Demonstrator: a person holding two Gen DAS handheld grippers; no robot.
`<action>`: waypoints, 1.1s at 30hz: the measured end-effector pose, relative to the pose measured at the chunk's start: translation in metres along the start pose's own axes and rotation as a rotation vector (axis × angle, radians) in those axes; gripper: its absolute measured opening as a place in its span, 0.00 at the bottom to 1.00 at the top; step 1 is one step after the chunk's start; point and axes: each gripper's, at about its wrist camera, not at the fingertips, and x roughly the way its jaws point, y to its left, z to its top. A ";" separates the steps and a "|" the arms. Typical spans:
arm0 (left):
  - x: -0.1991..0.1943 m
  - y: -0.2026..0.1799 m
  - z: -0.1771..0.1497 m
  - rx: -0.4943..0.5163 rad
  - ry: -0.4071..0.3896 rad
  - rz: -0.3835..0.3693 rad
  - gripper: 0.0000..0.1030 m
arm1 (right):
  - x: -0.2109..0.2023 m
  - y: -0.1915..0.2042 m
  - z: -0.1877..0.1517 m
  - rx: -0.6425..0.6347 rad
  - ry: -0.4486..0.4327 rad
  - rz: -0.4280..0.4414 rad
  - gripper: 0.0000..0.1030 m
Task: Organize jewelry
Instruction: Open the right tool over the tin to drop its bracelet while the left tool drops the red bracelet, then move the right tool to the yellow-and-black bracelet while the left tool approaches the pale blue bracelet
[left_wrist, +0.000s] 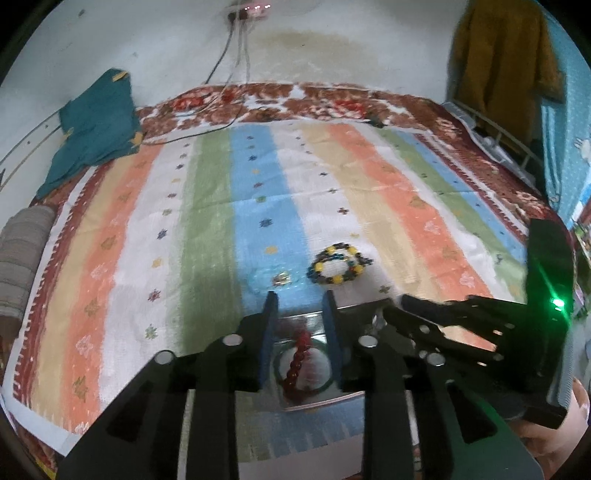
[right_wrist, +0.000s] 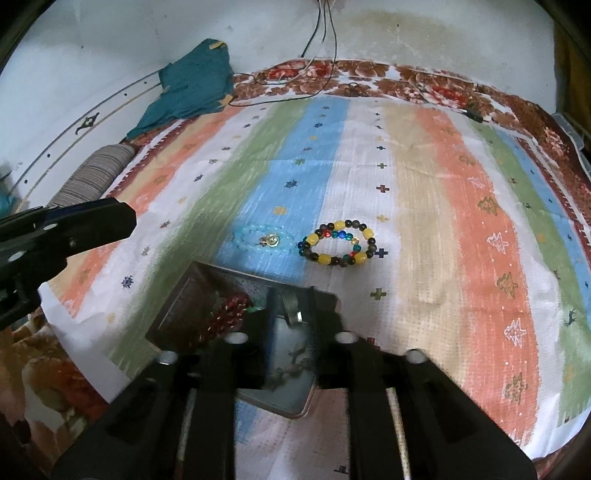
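Observation:
A metal tin (left_wrist: 352, 308) lies on the striped cloth and holds a red bead bracelet (left_wrist: 297, 356) and a green bangle (left_wrist: 325, 386). My left gripper (left_wrist: 300, 301) is open above the tin, its jaws either side of the red bracelet. In the right wrist view the tin (right_wrist: 192, 273) shows with the red bracelet (right_wrist: 225, 314) inside. My right gripper (right_wrist: 291, 291) hangs over the tin with a small silver ring (right_wrist: 293, 312) between its jaws. A multicolour bead bracelet (right_wrist: 338, 243) and a pale blue bead bracelet (right_wrist: 264, 240) with a gold charm lie beyond the tin; the multicolour one also shows in the left wrist view (left_wrist: 338, 266).
The striped cloth (right_wrist: 461, 184) covers a bed with a red floral blanket (left_wrist: 332, 99) at the far edge. A teal garment (left_wrist: 96, 125) and a grey striped roll (right_wrist: 96, 173) lie at the left. Cables (right_wrist: 325, 44) hang down the wall. A brown coat (left_wrist: 506, 66) hangs at the right.

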 end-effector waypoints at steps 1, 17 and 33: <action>0.000 0.003 0.001 -0.011 0.002 0.007 0.26 | 0.000 0.000 0.000 0.003 0.000 -0.001 0.37; 0.028 0.034 0.015 -0.134 0.075 0.054 0.51 | 0.013 -0.032 0.016 0.081 0.028 -0.056 0.59; 0.067 0.033 0.034 -0.093 0.145 0.096 0.61 | 0.027 -0.060 0.036 0.162 0.046 -0.070 0.77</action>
